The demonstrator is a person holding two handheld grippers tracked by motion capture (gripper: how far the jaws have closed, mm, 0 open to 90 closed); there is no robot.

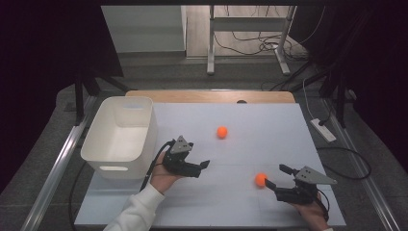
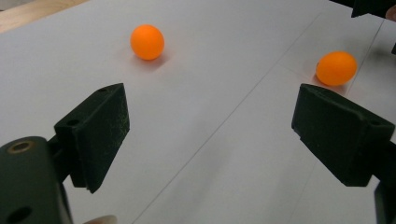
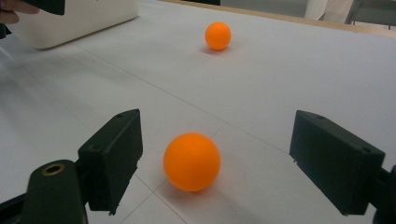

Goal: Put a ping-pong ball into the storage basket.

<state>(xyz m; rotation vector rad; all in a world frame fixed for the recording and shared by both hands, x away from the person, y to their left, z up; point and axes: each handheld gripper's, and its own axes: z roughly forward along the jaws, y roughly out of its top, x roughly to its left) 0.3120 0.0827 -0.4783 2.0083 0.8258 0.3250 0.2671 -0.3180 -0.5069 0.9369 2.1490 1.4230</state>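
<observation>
Orange ball point(image 1: 261, 179) sits on the white table sheet point(image 1: 269, 130), near-right, just off the tips of the right gripper point(image 1: 278, 175). In the right gripper view that ball point(image 3: 192, 161) lies between the two black jaws, closer to the left one, touching neither; jaws spread wide, nothing held. A 2nd orange ball point(image 1: 222, 132) rests farther off, approx. mid-table, well apart from the 1st.

Left gripper point(image 1: 204, 164) is held near-left beside the white plastic bin point(image 1: 120, 137), pointing right across the sheet. Jaws wide apart too, nothing between them but bare sheet; its view has both balls ahead, the far one point(image 2: 147, 42) at left and the near one point(image 2: 336, 68) at right.

No brand, label or readable writing on balls, bin or grippers. Bin stands upright at the table's left edge, w/ a handle slot in its near wall.
</observation>
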